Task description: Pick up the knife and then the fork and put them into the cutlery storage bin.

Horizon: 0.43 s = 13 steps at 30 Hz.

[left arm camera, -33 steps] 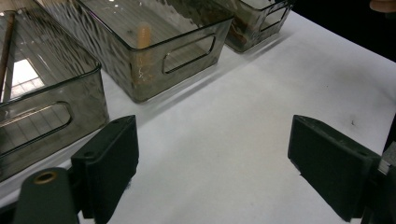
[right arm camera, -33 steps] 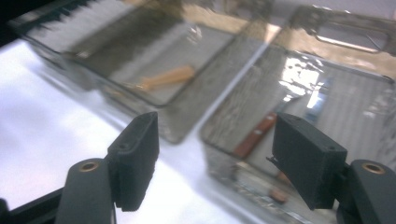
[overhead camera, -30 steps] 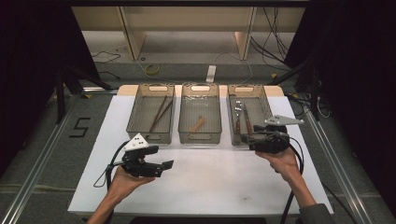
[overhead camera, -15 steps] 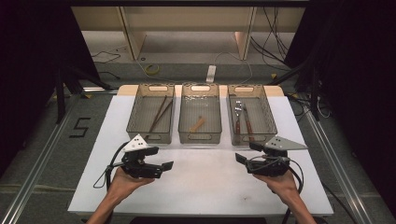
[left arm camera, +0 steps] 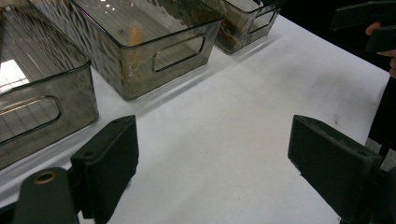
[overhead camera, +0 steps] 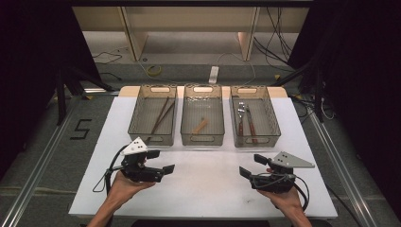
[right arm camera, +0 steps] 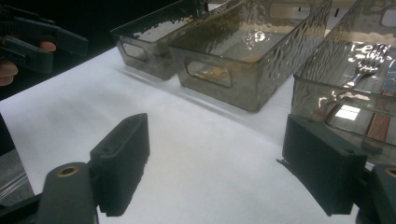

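Cutlery: a fork (overhead camera: 241, 112) and a wood-handled piece beside it lie in the right bin (overhead camera: 253, 142), upper right of the high view; sorting looks done there, I'd judge.
Middle bin (overhead camera: 202, 140): one short pale wooden piece (overhead camera: 200, 126) at its centre.
Left bin (overhead camera: 150, 140): a pair of dark chopsticks (overhead camera: 161, 115) lying slantwise.
Right gripper (overhead camera: 252, 165): lower right, jaws have just been opening and now stand wide, nothing between them, bare white under them.
Left gripper (overhead camera: 162, 161): lower left, jaws wide apart and empty.
Left to do: no loose item lies on the tabletop (overhead camera: 208, 189), so the job seems at or near its end.
Around: cables and a yellow ring (overhead camera: 152, 71) on the floor beyond the bins.
In the way: nothing between grippers and bins.
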Available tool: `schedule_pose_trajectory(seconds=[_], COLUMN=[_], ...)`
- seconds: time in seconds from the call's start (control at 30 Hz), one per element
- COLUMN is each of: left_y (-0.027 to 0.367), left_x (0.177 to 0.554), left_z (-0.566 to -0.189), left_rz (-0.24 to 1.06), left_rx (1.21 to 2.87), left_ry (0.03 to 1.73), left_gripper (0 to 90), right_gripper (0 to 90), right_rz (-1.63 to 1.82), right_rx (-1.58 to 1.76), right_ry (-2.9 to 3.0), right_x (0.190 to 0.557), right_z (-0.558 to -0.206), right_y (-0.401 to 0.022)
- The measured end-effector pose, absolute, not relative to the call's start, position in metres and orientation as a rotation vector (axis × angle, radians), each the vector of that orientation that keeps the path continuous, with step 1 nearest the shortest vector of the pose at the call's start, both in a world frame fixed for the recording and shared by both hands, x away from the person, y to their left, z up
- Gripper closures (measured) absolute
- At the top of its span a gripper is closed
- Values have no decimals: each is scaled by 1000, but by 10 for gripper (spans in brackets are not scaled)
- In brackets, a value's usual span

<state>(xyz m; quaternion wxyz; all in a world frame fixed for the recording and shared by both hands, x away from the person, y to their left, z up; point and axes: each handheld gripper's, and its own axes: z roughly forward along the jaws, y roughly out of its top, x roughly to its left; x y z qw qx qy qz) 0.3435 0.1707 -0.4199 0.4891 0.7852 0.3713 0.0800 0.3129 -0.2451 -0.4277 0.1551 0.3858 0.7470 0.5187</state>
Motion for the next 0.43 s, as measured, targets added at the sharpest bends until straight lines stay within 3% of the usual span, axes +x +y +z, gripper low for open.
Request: schedule_pose_trajectory(seconds=[0.43], left_y=[169], left_x=[343], left_z=[-420], left_rz=[190], left_rx=[1910], left_ry=[904], left_gripper=[156], right_gripper=[213], right_rz=[1475], right_rx=[1097], right_ry=[2140], right_x=[313], right_z=[-429], right_y=[-245])
